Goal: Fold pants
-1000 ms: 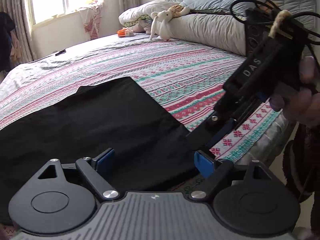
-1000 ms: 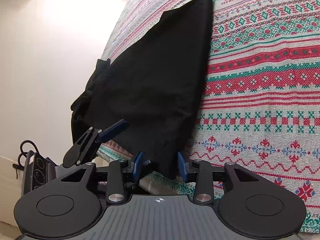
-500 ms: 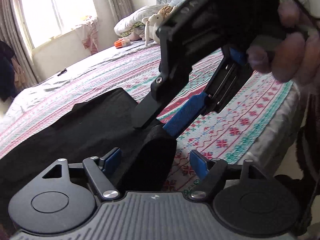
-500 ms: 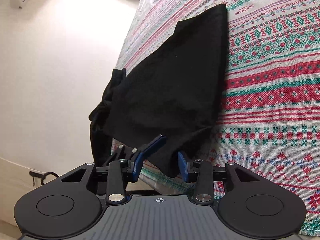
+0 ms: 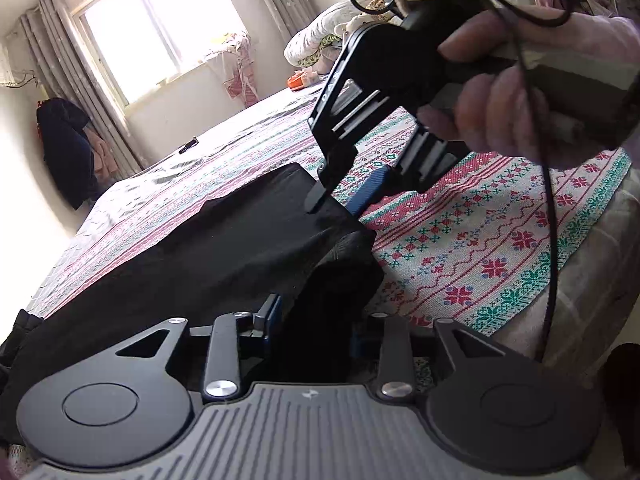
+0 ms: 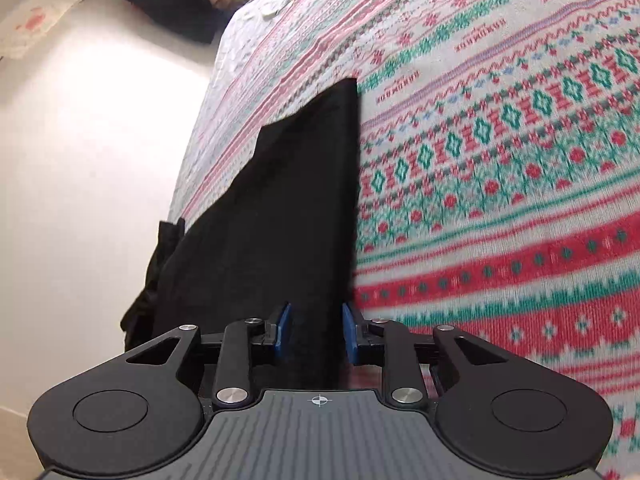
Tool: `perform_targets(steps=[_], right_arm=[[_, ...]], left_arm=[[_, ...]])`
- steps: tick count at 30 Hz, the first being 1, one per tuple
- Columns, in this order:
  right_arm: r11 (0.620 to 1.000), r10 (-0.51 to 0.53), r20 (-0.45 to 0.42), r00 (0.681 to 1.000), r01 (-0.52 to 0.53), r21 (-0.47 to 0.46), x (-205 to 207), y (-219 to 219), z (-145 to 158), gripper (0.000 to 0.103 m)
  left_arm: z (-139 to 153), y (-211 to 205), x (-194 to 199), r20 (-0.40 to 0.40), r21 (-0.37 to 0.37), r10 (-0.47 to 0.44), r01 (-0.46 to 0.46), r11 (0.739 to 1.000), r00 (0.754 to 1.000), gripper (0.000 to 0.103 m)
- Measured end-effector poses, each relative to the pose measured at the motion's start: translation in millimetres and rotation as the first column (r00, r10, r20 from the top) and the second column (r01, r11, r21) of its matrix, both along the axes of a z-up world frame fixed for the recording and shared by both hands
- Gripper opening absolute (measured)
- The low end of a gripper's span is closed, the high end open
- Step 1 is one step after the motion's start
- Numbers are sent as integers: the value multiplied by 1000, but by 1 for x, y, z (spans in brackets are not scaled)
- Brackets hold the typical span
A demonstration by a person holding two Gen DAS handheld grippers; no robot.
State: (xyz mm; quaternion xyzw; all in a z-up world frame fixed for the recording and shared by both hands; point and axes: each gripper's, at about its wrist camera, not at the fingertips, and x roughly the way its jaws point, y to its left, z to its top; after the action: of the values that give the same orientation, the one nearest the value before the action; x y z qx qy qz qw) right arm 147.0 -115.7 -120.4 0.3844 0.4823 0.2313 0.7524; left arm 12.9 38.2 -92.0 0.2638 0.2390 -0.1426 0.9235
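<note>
Black pants (image 5: pixel 192 256) lie flat on the patterned bedspread (image 5: pixel 472 240). Their near corner is bunched up between the blue pads of my left gripper (image 5: pixel 316 332), which is shut on it. In the left wrist view my right gripper (image 5: pixel 340 196) reaches down from the upper right and holds the pants' edge a little farther in. In the right wrist view the right gripper (image 6: pixel 316 332) is shut on the pants (image 6: pixel 288 216), which stretch away from it in a long black strip.
The bed's near edge (image 5: pixel 576 312) drops off at the right. Pillows and soft toys (image 5: pixel 320 48) lie at the head of the bed. A small dark object (image 5: pixel 188 146) lies on the far side. A white wall (image 6: pixel 88 160) stands beyond the bed.
Both grippers have closed on the pants' near corner. The right gripper moved farther over the bed along the pants' edge, and the corner has lifted and bunched.
</note>
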Motion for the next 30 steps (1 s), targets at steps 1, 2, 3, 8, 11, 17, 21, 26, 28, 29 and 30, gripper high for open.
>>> perform_targets(steps=[1,2,3,8,11,17,21,26,28,29,30], right_arm=[[1000,-27,6,1000,27,9,9,-2,-2,22],[998,-54,0,999,54,26,17,-4,-4,21],[996,-78,-10,997,78,37,25,-7,-6,21],[988,-138,-15,990,139,73,64,-6,-12,20],[985,-149,-19,989,150,86,82,-4,-14,19],[985,-170,-17,985,170,24,107,5,-13,1],[984,-146,49,988,150,-100,104,15,3,1],[978,-181,55,982,185,-97,97,-4,21,1],[974,-196,68,978,202,-99,92,-20,31,1],[972,-204,79,976,212,-104,88,-28,37,1],[969,-213,89,973,222,-108,84,-38,43,1]], left_arm=[[1,-1,0,-3,-3,13,-13,1000,1000,50],[2,-1,-1,-10,-15,32,-32,999,999,49],[2,0,-1,-18,-31,50,-51,998,999,48],[6,6,-2,-58,-97,135,-140,985,989,46],[8,4,-4,-75,-115,175,-183,976,982,43],[13,1,-1,-105,-119,213,-225,967,971,24],[31,-3,-2,-98,-133,234,-246,960,967,22],[55,-17,-11,-87,-191,198,-211,959,976,21],[63,-27,-15,-100,-223,167,-185,957,981,21],[67,-34,-18,-109,-247,143,-166,955,984,21],[70,-40,-21,-115,-264,124,-151,953,986,21]])
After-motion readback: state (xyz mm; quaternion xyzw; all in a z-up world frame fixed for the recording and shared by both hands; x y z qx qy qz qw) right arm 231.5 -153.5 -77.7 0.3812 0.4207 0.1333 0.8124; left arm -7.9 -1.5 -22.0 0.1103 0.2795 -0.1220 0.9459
